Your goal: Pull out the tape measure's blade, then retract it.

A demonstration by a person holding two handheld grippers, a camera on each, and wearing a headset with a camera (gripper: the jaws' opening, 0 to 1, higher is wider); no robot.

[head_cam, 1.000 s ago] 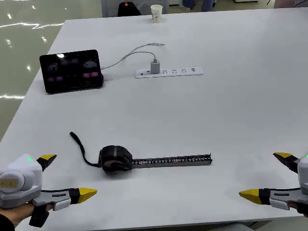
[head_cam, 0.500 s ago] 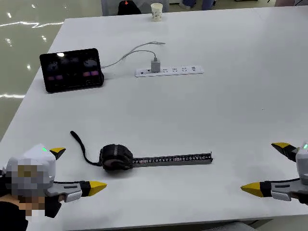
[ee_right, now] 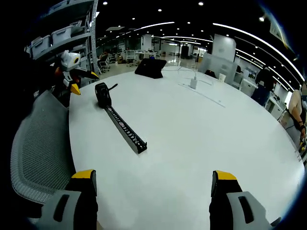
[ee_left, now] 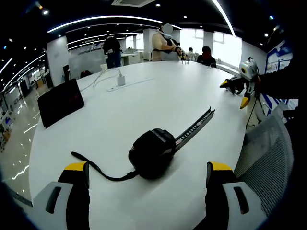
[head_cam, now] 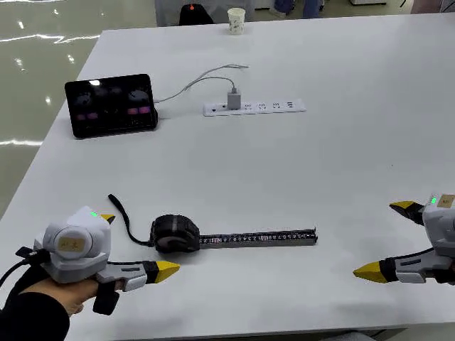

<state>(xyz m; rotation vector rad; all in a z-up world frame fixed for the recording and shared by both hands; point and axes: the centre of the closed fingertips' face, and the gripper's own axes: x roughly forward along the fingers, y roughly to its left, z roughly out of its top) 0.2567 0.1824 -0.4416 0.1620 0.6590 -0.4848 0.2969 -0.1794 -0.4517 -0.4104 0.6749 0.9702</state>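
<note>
I am holding my left gripper (head_cam: 138, 243) with its yellow-tipped jaws spread wide, clasping nothing, just beside the black round-bodied tape measure (head_cam: 174, 234), which is lying on the white tabletop (head_cam: 284, 170). Its dark, numbered steel blade (head_cam: 259, 239) is lying drawn out flat on the table, pointing toward my right gripper (head_cam: 384, 239), which is likewise gaping empty, well apart from the blade's end. The tape's thin black wrist strap (head_cam: 124, 220) is trailing toward my left gripper. A dark rectangular tablet (head_cam: 110, 105), a white power strip (head_cam: 254, 107) and a white paper cup (head_cam: 236, 20) are sitting farther back.
</note>
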